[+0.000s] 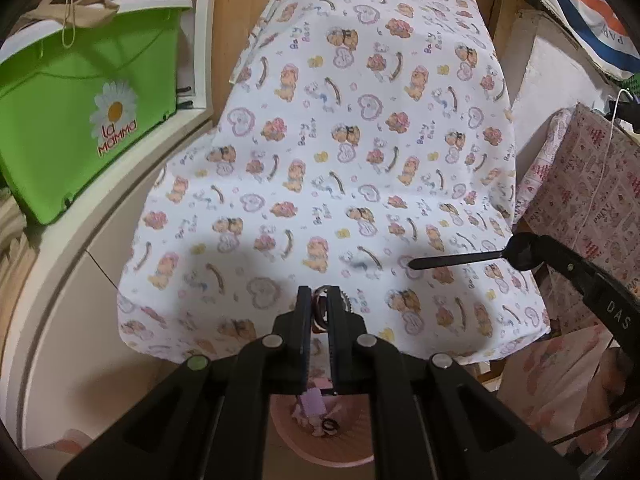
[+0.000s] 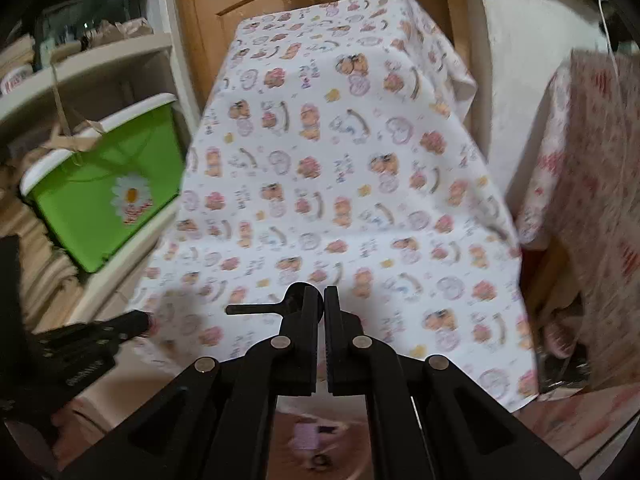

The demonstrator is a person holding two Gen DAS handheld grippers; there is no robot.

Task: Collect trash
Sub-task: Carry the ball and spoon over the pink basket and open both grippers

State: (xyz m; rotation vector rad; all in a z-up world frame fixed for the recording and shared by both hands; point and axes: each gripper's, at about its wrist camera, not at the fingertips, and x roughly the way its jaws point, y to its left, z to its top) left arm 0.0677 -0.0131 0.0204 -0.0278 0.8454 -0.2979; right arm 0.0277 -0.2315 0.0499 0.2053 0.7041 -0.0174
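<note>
In the left wrist view my left gripper (image 1: 319, 295) is shut on a small brown-and-white scrap (image 1: 320, 312) pinched between its fingers, above the front edge of the cloth-covered table (image 1: 360, 140). A pink bin (image 1: 352, 440) with bits of trash in it sits below the fingers. My right gripper (image 2: 323, 293) is shut on a black plastic spoon (image 2: 256, 309), its handle sticking out to the left. The same spoon (image 1: 452, 260) shows at the right of the left wrist view, held by the right gripper (image 1: 528, 250). The left gripper (image 2: 140, 323) shows at the lower left of the right wrist view.
A white cloth printed with bears covers the table (image 2: 340, 160). A green tub (image 1: 80, 120) stands on white shelves at the left. Another patterned cloth (image 1: 592, 200) hangs at the right. The pink bin (image 2: 316, 440) lies under the right gripper too.
</note>
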